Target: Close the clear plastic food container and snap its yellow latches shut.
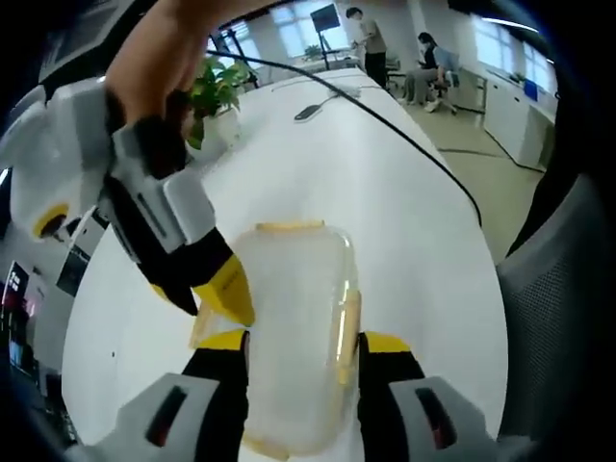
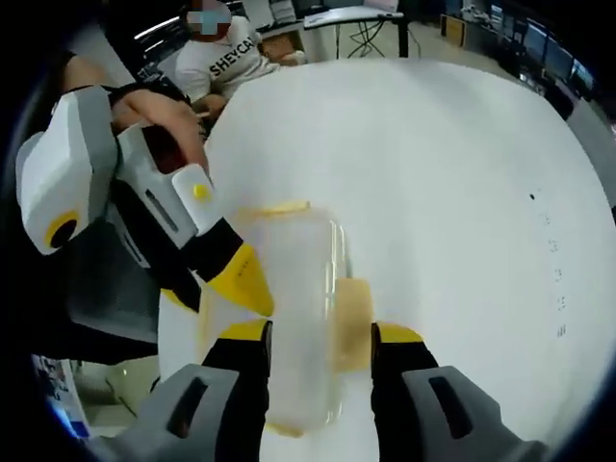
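On white table (image 1: pixel 404 192), clear container (image 1: pixel 294 318) rests.

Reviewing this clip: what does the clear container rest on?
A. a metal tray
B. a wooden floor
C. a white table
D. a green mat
C: in both views the container lies flat on the white table, between the jaws of the viewing gripper.
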Tool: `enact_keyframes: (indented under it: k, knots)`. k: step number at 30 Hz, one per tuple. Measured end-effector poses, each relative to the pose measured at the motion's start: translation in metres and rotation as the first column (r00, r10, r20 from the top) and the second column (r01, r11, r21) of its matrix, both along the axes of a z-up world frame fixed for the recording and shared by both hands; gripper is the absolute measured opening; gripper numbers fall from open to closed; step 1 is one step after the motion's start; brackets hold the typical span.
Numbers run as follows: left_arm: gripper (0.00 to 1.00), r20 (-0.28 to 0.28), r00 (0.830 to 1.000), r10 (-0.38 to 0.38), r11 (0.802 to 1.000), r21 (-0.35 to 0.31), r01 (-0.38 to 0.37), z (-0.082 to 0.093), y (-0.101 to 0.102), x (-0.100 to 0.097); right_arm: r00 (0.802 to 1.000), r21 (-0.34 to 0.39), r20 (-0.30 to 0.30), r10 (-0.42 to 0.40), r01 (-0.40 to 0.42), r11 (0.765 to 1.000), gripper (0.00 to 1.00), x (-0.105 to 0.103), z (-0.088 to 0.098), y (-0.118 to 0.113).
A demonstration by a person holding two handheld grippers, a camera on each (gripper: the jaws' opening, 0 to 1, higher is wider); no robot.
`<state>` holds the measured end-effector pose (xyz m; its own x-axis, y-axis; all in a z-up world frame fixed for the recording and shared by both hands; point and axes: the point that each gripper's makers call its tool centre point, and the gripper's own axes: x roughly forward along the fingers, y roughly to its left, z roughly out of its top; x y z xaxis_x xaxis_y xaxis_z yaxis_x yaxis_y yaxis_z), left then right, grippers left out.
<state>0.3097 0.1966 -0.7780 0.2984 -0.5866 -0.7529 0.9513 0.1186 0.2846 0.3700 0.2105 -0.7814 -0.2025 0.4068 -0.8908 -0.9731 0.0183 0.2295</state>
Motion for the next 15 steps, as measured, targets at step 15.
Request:
enact_keyframes:
  k: [15]
  knots:
    - [0.39,0.001,1.0,-0.003,1.0,-0.004,0.003,0.0,-0.001,0.002,0.998,-0.018,-0.012,0.057,-0.057,0.998,0.32,-0.006,0.003,-0.002]
